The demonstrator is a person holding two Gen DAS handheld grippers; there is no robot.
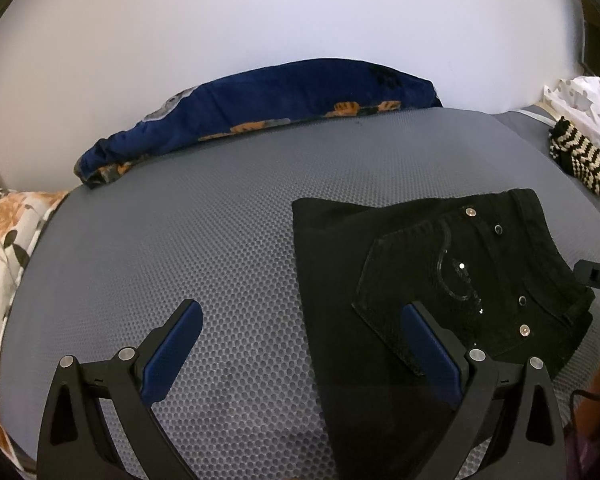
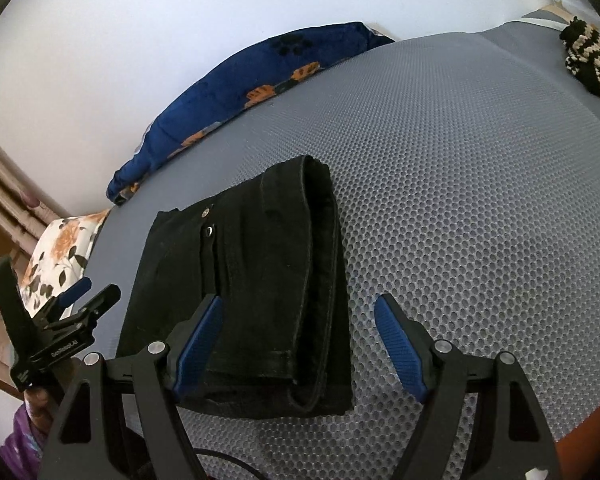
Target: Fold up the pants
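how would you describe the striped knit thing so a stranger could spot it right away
Start from the grey dotted mat and follow it to its far right corner. There a small knit lies bunched beside white dotted fabric. It is the only black-and-cream zigzag piece; the pants are plain black.

Black pants (image 1: 440, 272) with silver studs lie under the right finger of the left gripper (image 1: 304, 336), whose pads are blue on black. Beyond the fingers: a grey honeycomb-dotted mat (image 1: 220, 216), a navy blanket (image 1: 268, 100) with orange prints, and a black-and-cream zigzag knit (image 1: 580, 156).
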